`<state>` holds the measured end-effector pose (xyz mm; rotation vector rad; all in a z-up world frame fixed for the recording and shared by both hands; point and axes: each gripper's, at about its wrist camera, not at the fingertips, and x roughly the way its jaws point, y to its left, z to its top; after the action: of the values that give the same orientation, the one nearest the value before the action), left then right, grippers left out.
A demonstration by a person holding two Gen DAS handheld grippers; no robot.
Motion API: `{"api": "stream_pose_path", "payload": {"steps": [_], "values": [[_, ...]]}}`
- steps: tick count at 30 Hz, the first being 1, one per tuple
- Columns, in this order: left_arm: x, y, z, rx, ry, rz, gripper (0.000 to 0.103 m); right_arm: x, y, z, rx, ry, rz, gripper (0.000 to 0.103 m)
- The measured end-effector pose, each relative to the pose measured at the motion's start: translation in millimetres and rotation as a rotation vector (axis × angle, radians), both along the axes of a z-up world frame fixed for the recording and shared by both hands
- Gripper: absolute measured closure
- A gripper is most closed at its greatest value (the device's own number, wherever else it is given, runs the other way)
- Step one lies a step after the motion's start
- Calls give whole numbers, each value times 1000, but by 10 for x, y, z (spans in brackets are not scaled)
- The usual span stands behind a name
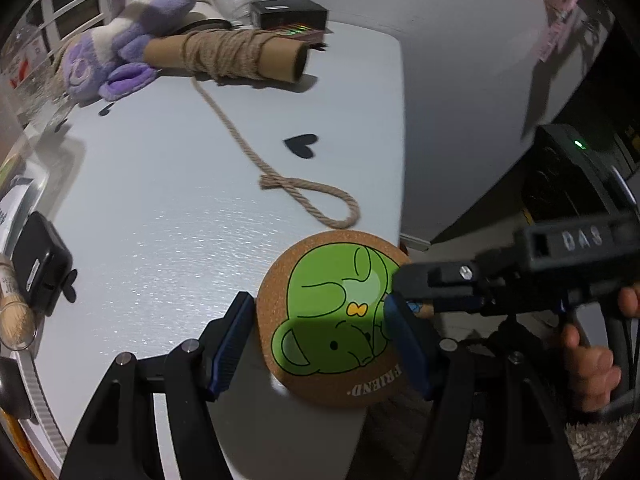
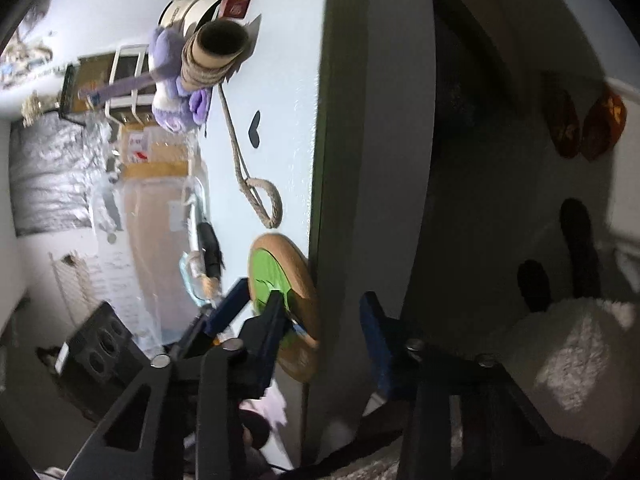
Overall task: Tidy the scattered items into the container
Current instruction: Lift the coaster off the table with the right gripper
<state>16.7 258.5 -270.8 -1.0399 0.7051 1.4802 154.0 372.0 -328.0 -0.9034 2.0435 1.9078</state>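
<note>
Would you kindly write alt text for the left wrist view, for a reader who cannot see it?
A round cork coaster printed with a green bear overhangs the white table's edge between the open left claw, while the right claw reaches in from the right. Beyond lie a jute rope spool and purple plush toy.

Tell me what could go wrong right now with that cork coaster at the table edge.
The cork coaster overhangs the table edge, so a nudge might tip it onto the floor. Both tools crowd it: the left tool straddles it while the right tool reaches over its rim, so they may collide. The nearby rope loop could snag.
</note>
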Motion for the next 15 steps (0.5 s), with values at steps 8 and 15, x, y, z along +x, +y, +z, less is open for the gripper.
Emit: {"api": "stream_pose_path", "payload": {"steps": [8, 15], "values": [[65, -45, 13, 14, -51, -51, 38, -33, -13, -2, -60, 17, 3, 76], [-70, -129, 230, 73, -183, -28, 38, -95, 30, 327, -30, 20, 53, 93]]}}
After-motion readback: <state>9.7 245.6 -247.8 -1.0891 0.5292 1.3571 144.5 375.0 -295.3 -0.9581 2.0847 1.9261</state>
